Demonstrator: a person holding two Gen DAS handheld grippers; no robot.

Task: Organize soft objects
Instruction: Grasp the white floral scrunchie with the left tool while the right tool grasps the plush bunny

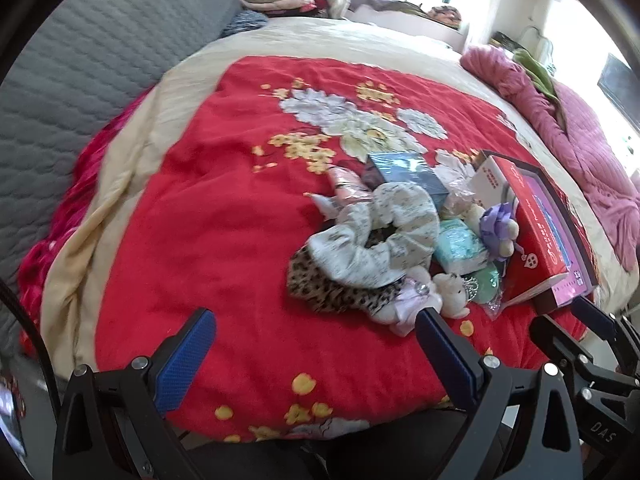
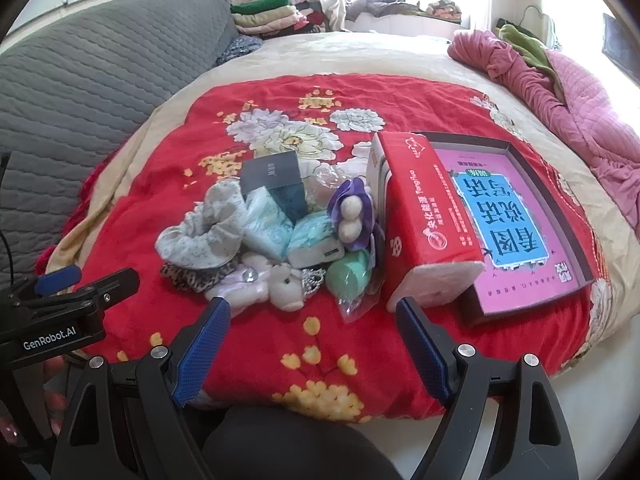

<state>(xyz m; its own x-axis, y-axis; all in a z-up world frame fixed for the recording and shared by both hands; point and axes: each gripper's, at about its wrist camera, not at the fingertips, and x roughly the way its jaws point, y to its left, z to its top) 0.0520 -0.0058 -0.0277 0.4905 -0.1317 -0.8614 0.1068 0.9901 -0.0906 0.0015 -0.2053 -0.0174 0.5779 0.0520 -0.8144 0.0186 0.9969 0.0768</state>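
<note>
A heap of small soft things lies on the red flowered bedspread (image 1: 224, 208). On top is a white speckled scrunchie (image 1: 376, 236) (image 2: 200, 236), over a leopard-print scrunchie (image 1: 320, 288) (image 2: 184, 274). In front of them lies a small white plush bear (image 1: 448, 286) (image 2: 286, 284); a purple-flower plush (image 1: 500, 228) (image 2: 352, 216), a teal tissue pack (image 1: 460, 248) (image 2: 312, 238) and a green round item (image 2: 348, 276) sit beside it. My left gripper (image 1: 316, 320) hovers open just before the heap. My right gripper (image 2: 312, 312) is open too, near the bear. Both hold nothing.
A red tissue box (image 2: 424, 216) (image 1: 532, 220) leans on a dark tray holding a pink book (image 2: 516, 216). A dark box (image 2: 276, 184) stands behind the heap. A grey quilted sofa (image 2: 100, 64), folded clothes (image 2: 268, 12) and a pink quilt (image 2: 576, 96) border the bed.
</note>
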